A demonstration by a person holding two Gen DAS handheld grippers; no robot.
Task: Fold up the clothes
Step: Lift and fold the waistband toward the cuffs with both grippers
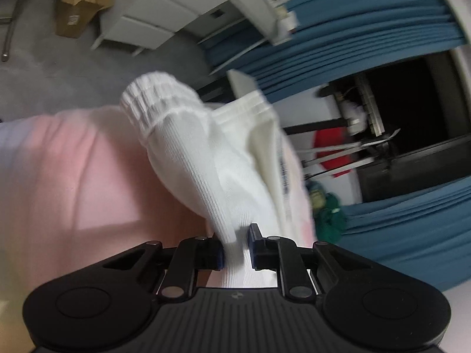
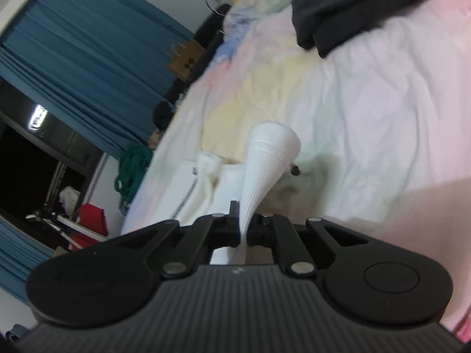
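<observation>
A white ribbed sock (image 1: 188, 153) hangs in front of my left gripper (image 1: 237, 247), which is shut on its fabric; the elastic cuff points up and left. Beside it lies a second white garment (image 1: 259, 135) with a printed strip. In the right wrist view my right gripper (image 2: 243, 229) is shut on a white ribbed sock (image 2: 266, 161) whose rounded end points away over the bed. Another white piece (image 2: 206, 182) lies just left of it on the sheet.
The bed has a pastel pink, yellow and white sheet (image 2: 368, 103). A black garment (image 2: 353, 6) lies at its far side. Blue curtains (image 1: 368, 29), a dark window, a cardboard box (image 1: 79, 3), white drawers (image 1: 164, 14) and green clothes (image 2: 132, 167) surround the bed.
</observation>
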